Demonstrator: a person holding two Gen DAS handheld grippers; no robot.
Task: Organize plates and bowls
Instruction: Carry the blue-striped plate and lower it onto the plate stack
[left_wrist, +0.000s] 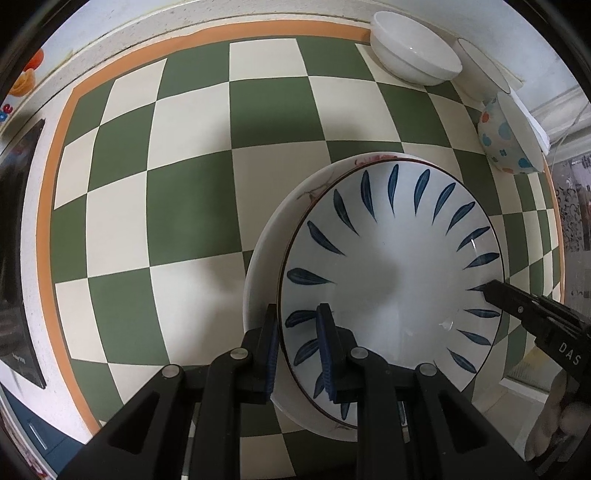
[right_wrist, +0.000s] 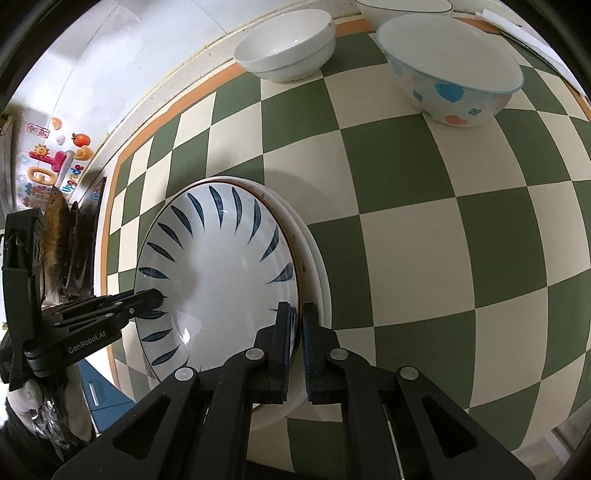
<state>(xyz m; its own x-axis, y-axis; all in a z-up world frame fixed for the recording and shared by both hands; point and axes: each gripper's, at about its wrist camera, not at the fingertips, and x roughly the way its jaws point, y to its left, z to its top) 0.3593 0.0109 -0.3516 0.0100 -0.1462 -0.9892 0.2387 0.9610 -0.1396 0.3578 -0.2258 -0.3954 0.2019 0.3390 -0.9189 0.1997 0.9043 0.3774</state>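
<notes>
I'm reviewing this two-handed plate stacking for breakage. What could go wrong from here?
1. Both hand-held grippers, left and right, pinch only the rim of the blue-leaf plate; uneven release could tip it.
2. It sits off-centre on the white plate underneath, so it may slide or chip.
3. The spotted bowl stands nearby; a wide swing could knock it.

Lower plate (left_wrist: 264, 254): mostly covered by the leaf plate (left_wrist: 391, 258). Third bowl (right_wrist: 404, 7): cut off by the top edge. Wall stickers (right_wrist: 55, 162): text too small to read.
</notes>
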